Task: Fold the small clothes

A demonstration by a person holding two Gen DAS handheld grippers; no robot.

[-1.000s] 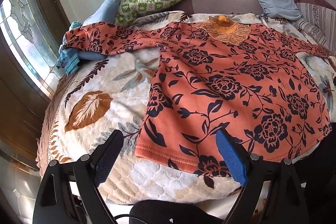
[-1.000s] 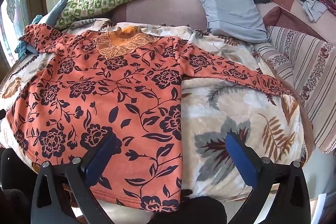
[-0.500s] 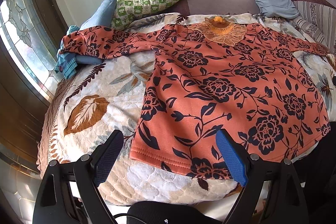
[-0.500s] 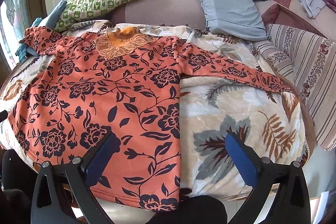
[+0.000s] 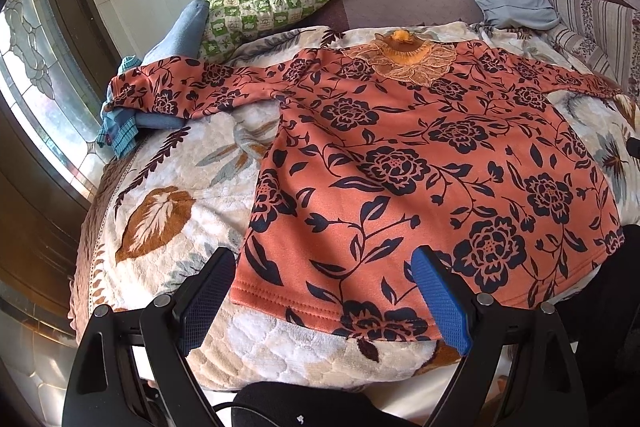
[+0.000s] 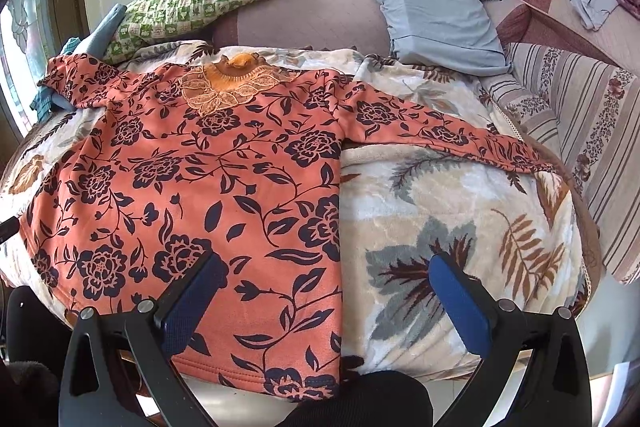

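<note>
Both views pull back slightly; left hand-held gripper and right hand-held gripper hover agape over the hem of the floral top. Best pinch both hem corners squarely.

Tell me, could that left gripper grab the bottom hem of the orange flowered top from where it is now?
Probably yes. The left gripper is open, its fingers either side of the orange floral top's hem, which lies flat on the leaf-print blanket. Nothing sits between them.
</note>
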